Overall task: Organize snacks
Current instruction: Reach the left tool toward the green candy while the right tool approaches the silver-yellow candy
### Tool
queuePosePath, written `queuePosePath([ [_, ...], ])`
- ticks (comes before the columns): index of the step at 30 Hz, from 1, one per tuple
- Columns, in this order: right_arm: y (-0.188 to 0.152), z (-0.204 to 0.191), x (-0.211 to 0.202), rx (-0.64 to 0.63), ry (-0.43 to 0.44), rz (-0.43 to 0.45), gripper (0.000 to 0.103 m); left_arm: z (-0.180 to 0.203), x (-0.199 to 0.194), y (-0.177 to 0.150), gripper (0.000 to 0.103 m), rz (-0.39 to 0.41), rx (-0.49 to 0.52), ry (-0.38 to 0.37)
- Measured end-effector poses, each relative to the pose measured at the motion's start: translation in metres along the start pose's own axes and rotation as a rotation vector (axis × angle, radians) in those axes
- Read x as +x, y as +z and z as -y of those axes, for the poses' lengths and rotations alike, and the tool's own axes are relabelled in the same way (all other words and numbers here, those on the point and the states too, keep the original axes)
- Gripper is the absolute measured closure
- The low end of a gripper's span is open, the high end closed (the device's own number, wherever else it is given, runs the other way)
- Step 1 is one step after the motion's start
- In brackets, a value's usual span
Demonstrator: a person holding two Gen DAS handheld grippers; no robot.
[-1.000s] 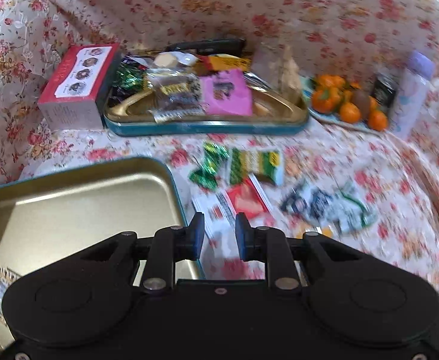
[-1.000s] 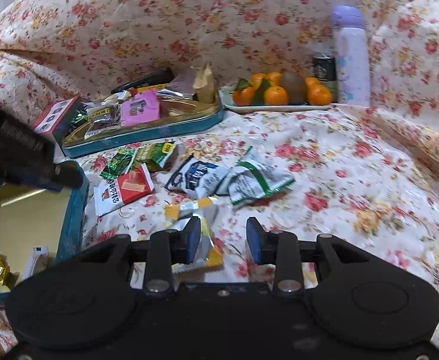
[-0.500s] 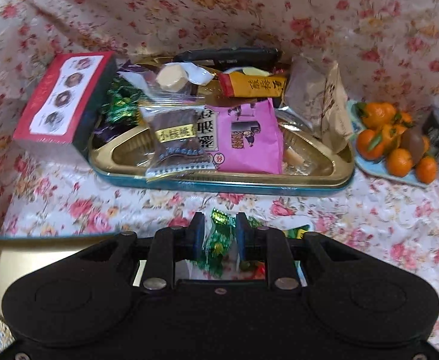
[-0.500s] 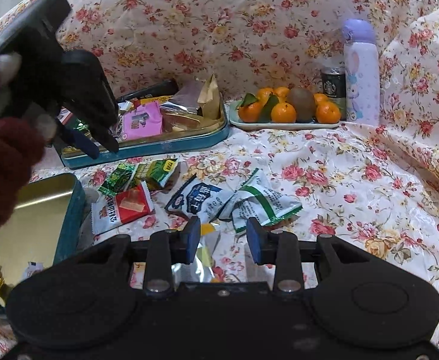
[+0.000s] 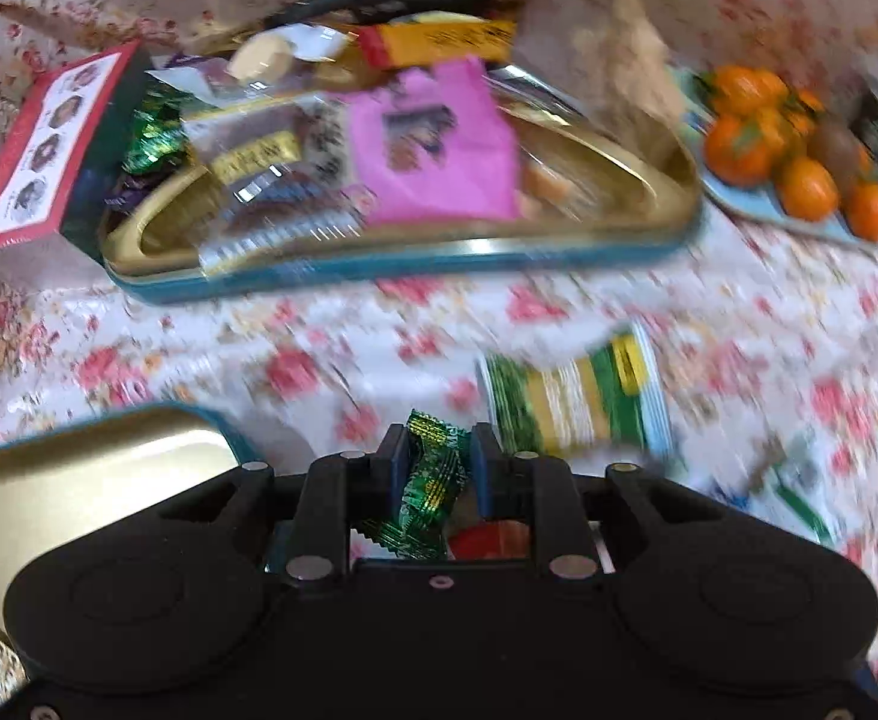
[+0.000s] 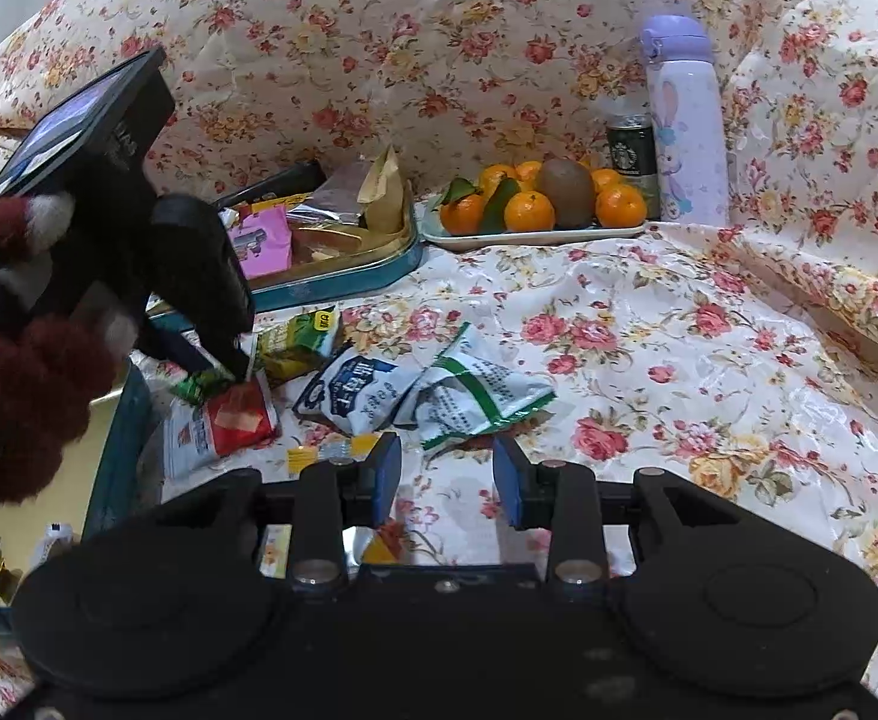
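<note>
A green foil candy (image 5: 432, 480) lies on the floral cloth between the fingers of my left gripper (image 5: 439, 456). The jaws stand narrow around it and I see no squeeze on the wrapper. In the right wrist view a hand in a dark red fuzzy glove holds the left gripper (image 6: 222, 369) tip-down over that candy (image 6: 195, 387). A red-and-white packet (image 6: 228, 420) and a green-and-yellow packet (image 5: 571, 402) lie beside it. My right gripper (image 6: 448, 474) hovers open and empty over the cloth, near a yellow packet (image 6: 330, 453).
A gold tin with a teal rim (image 5: 78, 480) sits near left. A fuller tin (image 5: 378, 264) of snacks stands behind, a red box (image 5: 36, 156) at its left. White packets (image 6: 366, 390), a plate of oranges (image 6: 535, 231), a can (image 6: 631, 150) and a lilac bottle (image 6: 685, 126) are to the right.
My left gripper has swung away from the near tin, tipped downward and come down over the green candy, which now sits between its fingers. The right gripper has stayed put.
</note>
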State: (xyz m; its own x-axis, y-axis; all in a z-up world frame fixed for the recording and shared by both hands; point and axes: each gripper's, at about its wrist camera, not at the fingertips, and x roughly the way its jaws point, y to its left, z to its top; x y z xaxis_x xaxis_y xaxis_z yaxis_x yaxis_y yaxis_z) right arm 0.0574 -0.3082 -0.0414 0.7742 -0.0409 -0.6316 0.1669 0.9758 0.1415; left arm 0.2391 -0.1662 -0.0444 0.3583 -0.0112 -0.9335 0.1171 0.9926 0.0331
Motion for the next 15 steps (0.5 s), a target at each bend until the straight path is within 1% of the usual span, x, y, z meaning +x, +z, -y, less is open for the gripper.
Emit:
queuePosePath([
  [7,-0.004,0.016,-0.007,0.026,-0.035,-0.001,0.067,0.019,-0.016,-0.041,0.073,-0.008,0.030,-0.058],
  [9,-0.005,0.018,-0.011,0.027,-0.041,0.003,0.067,0.027,-0.020,-0.048,0.073,-0.006,0.047,-0.058],
  [10,-0.005,0.019,-0.012,0.026,-0.041,0.005,0.067,0.028,-0.024,-0.050,0.073,0.001,0.047,-0.060],
  [12,0.000,0.020,-0.013,0.019,-0.033,0.017,0.067,0.026,-0.033,-0.041,0.073,0.029,0.039,-0.078],
  [15,0.015,0.017,-0.005,0.011,-0.003,0.047,0.065,0.021,-0.048,-0.021,0.073,0.091,0.014,-0.060],
])
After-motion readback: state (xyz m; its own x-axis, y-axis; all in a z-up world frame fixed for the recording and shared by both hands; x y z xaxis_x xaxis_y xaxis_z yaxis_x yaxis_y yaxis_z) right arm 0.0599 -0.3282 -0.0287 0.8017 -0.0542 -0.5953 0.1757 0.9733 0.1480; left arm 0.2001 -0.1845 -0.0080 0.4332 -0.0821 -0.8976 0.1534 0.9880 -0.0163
